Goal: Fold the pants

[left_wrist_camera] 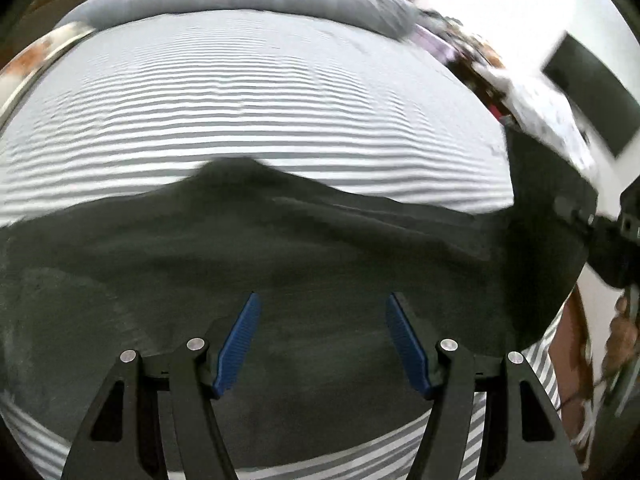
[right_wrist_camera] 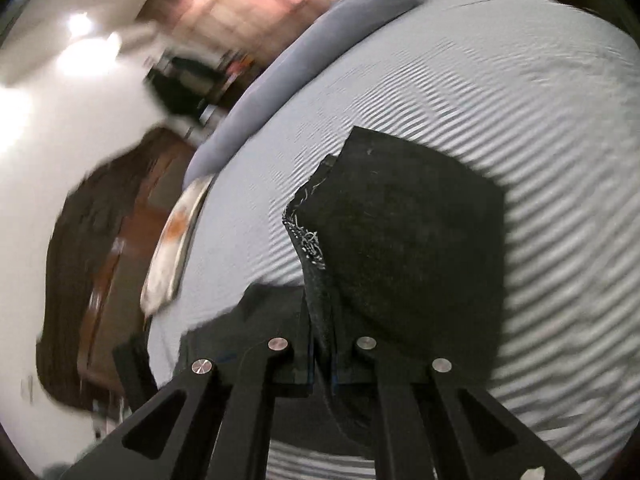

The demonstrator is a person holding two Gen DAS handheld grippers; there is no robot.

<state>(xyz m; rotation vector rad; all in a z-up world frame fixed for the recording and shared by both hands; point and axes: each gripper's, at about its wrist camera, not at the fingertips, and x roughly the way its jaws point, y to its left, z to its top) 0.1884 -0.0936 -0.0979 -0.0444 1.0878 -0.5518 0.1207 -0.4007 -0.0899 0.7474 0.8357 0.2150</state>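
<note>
Black cotton pants [left_wrist_camera: 280, 264] lie spread on the grey-and-white striped bed [left_wrist_camera: 256, 92], one frayed hem pinched in the right gripper's [right_wrist_camera: 323, 354] closed jaws while the left gripper [left_wrist_camera: 322, 344] hovers wide and empty above them, so the fold looks underway and next calls for carrying that hem across.

The left claw [left_wrist_camera: 322, 344] is seen pointing steeply downward, its two blue-padded fingers [left_wrist_camera: 240, 350] spread well apart with nothing gripped between them. The right claw [right_wrist_camera: 322, 354] is angled downward less steeply and rolled to one side; its jaws are pressed together, and a fold of dark pants [right_wrist_camera: 400, 224] is pinched between them and held raised.
</note>
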